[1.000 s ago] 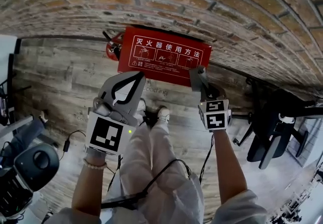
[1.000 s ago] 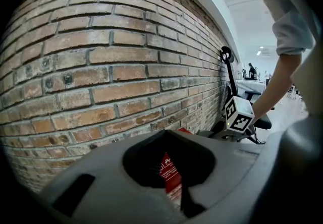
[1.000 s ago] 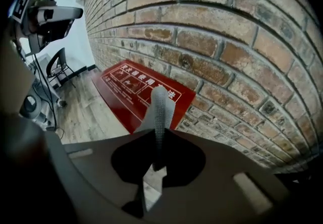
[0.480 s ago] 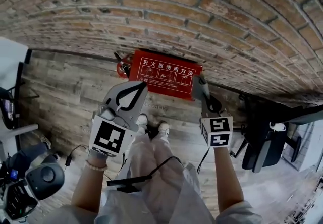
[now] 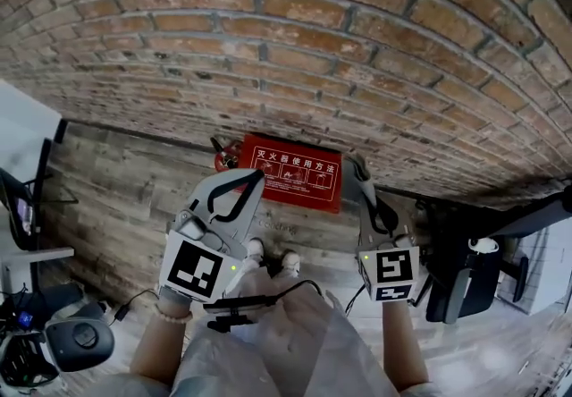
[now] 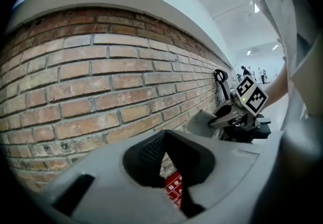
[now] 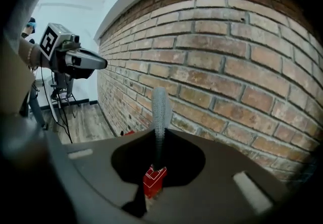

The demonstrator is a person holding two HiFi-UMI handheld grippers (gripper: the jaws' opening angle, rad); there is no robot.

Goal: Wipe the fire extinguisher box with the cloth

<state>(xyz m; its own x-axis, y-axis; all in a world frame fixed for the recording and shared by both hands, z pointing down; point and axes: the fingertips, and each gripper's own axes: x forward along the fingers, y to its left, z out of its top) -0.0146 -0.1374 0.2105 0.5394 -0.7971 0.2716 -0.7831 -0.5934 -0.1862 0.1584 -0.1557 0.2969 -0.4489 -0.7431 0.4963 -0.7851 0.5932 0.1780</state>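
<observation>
I have my right gripper (image 5: 359,173) clenched on the cloth (image 7: 159,112). In the right gripper view it stands up out of my jaws as a narrow grey strip with a fine ribbed or knitted weave. It looks soft but is pinched firmly enough to stay upright. I hold it that way so a free end sticks out past the tips and can be pressed flat on a surface.

My left gripper (image 5: 257,175) is closed with its tips meeting and nothing between them. I judge that it has no part in this step and is only held out of the way, at centre left of the head view.

The box (image 5: 295,173) sits in the middle of the head view, on the wooden floor (image 5: 116,190) against the foot of the brick wall (image 5: 286,46). It is a flat red rectangle with hard edges and white printed panels on its top face, and it looks smooth, like painted metal. Both grippers are well above it, so wiping has not begun. The bricks are rough with recessed mortar, and the floor planks are grey and grained. A red extinguisher (image 5: 223,154) with a black handle shows at the box's left end.
</observation>
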